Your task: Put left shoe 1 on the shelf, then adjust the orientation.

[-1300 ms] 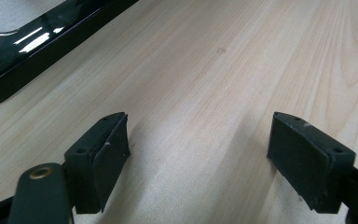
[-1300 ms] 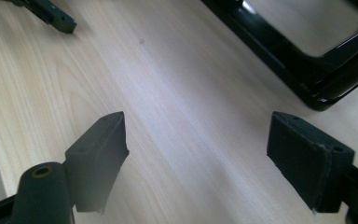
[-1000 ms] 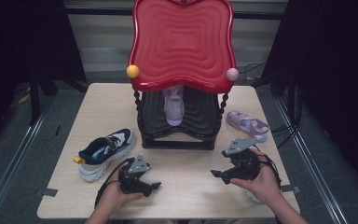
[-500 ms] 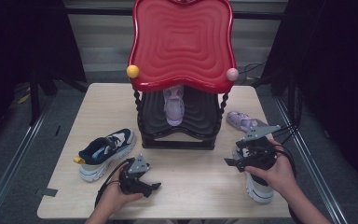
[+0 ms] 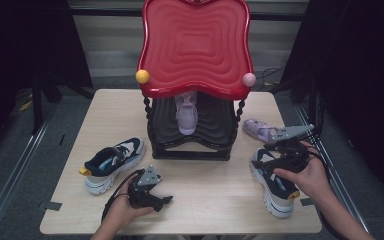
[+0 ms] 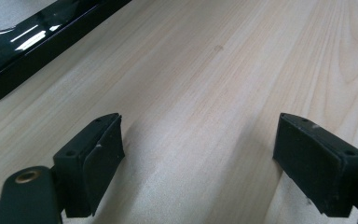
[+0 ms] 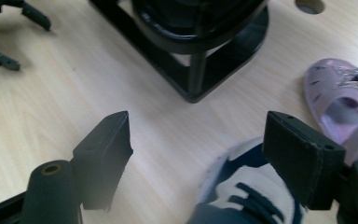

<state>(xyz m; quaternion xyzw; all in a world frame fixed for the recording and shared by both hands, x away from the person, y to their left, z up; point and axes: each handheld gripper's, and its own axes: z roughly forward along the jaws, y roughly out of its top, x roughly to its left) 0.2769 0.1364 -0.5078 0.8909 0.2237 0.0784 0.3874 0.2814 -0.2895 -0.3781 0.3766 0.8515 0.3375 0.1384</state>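
High view. A light wood worktop [image 5: 205, 200] carries a black two-tier stand [image 5: 192, 135] at centre, capped by a red wavy-edged top [image 5: 195, 45] with a yellow ball [image 5: 142, 76] and a pink ball [image 5: 249, 79] on its front corners. A lilac sandal [image 5: 186, 112] sits on the stand's lower shelf, under the red top. A second lilac sandal [image 5: 260, 130] lies right of the stand. A navy and white sneaker [image 5: 112, 162] lies at left of centre; its mate [image 5: 277, 192] lies at lower right. Left hand-held gripper [image 5: 162, 200] rests low at bottom centre-left, held by a hand [image 5: 122, 212]. Right hand-held gripper [image 5: 260, 160] is held over the right sneaker's near end, just beside the right sandal.

Left gripper view. Jaws stand wide apart, bare wood between them, nothing held. The stand's black base [image 6: 37, 42] crosses the upper left.

Right gripper view. Jaws wide apart, nothing gripped. The sneaker [image 7: 247, 191] shows at bottom, between centre and the right jaw. Sandal [image 7: 345, 102] at right edge, stand base [image 7: 200, 60] at top centre.
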